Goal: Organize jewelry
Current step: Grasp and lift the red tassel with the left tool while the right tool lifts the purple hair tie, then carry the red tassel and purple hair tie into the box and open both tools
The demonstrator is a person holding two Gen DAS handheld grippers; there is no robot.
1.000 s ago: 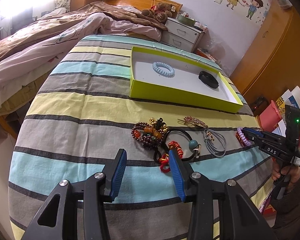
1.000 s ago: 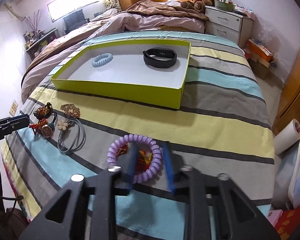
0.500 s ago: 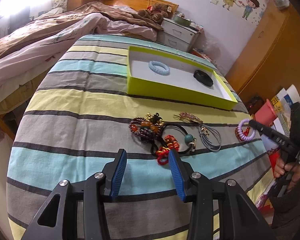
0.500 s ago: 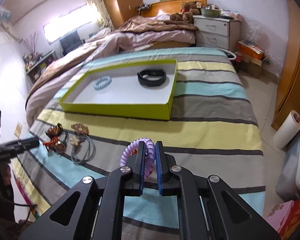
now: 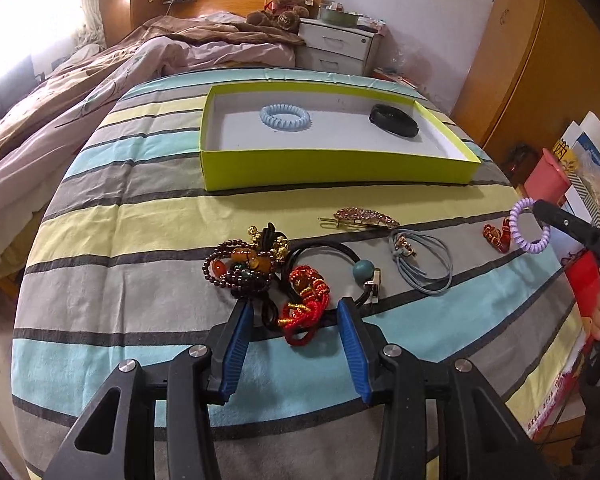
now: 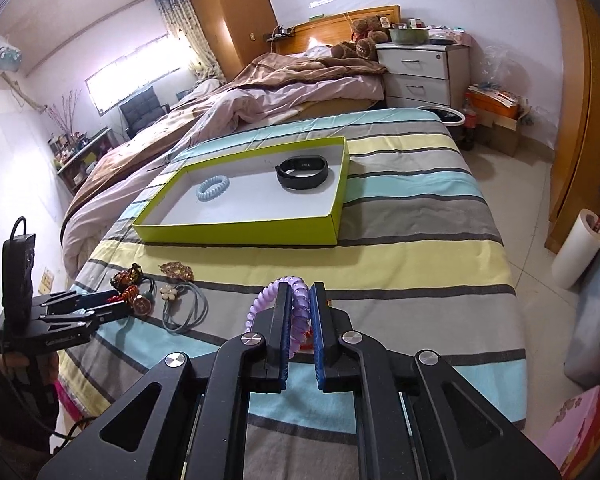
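My right gripper point(image 6: 299, 300) is shut on a purple spiral hair tie point(image 6: 296, 308) and holds it above the striped bedspread; the tie also shows in the left wrist view point(image 5: 528, 231). My left gripper point(image 5: 296, 312) is open, low over a red braided bracelet point(image 5: 304, 308) that lies between its fingers. Beside it lie a dark bead bracelet point(image 5: 236, 264), a black tie with a teal bead point(image 5: 362, 270), a grey hair tie point(image 5: 424, 260) and a rhinestone clip point(image 5: 364, 216). The lime box point(image 5: 340, 168) holds a blue spiral tie point(image 5: 285, 117) and a black band point(image 5: 394, 120).
A small red trinket point(image 5: 496, 236) lies on the bedspread below the lifted purple tie. The bed edge drops off at the right, with a paper roll point(image 6: 576, 248) and boxes on the floor. A nightstand point(image 6: 420, 72) stands beyond the bed.
My right gripper closed on the purple spiral tie and lifted it off the bedspread. My left gripper moved forward and down, so the red bracelet now lies between its fingers.
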